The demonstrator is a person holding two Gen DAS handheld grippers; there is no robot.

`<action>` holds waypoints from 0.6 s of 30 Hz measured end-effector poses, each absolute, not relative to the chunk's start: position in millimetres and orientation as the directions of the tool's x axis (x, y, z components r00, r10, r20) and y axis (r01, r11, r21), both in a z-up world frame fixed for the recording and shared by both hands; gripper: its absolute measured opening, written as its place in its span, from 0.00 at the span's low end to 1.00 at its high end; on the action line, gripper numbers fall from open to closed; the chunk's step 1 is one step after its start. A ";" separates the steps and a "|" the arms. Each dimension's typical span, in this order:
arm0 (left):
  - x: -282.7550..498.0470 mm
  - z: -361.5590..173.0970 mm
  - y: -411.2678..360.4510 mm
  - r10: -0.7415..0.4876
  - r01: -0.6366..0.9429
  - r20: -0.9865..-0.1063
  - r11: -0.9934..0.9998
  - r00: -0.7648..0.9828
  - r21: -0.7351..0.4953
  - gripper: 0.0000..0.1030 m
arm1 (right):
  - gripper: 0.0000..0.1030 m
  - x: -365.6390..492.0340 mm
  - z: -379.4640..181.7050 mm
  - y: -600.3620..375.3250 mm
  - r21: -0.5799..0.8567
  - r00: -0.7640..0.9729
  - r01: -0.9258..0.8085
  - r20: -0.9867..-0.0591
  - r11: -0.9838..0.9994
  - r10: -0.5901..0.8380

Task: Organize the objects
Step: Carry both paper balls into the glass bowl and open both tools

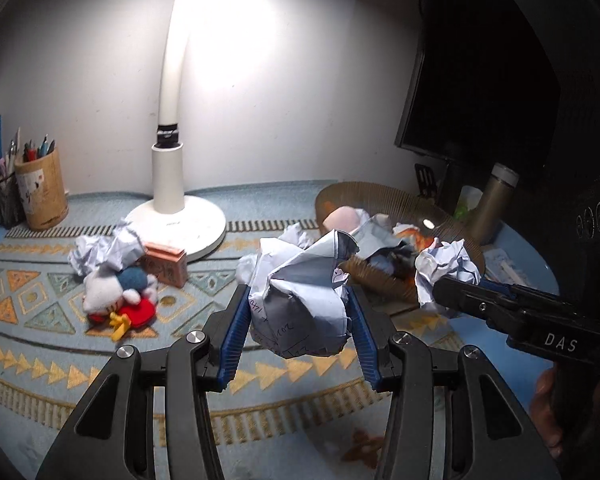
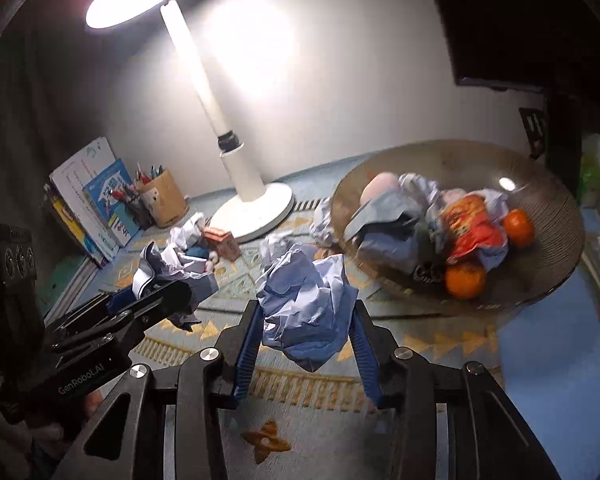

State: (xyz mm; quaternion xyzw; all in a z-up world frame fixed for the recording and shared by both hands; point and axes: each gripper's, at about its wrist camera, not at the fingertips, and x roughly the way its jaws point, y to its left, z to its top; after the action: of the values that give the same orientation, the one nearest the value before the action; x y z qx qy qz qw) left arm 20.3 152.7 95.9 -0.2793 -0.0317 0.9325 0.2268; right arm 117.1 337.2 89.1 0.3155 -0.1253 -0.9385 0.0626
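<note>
Left gripper [image 1: 298, 326] and right gripper [image 2: 306, 330] fingers each clamp a paper ball, probably bound for disposal

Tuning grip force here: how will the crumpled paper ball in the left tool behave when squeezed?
The crumpled paper ball probably crushes easily; its folds look loose. Likely very light, since the left tool holds it aloft by its sides alone. Creased surfaces should resist slipping.
</note>
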 end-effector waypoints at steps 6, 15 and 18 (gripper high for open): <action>-25.4 125.8 225.8 0.549 -0.508 -0.470 -0.832 -0.691 -0.224 0.44 | 0.42 107.1 131.6 424.0 0.265 -0.842 -0.236 -0.536 -0.935 0.060; -50.9 107.5 285.4 0.611 -0.557 -0.510 -0.783 -0.606 -0.276 0.95 | 0.55 78.8 107.3 476.1 0.315 -0.772 -0.305 -0.634 -0.899 0.040; -46.6 102.4 281.7 0.609 -0.556 -0.520 -0.784 -0.599 -0.277 0.97 | 0.59 82.1 100.9 481.5 0.333 -0.766 -0.319 -0.642 -0.888 0.034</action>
State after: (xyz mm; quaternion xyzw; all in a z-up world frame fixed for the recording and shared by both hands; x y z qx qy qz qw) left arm -46.6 281.7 102.4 -0.3066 -0.0432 0.8932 0.3260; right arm 82.1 481.5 100.9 0.3282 -0.2165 -0.9144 -0.0965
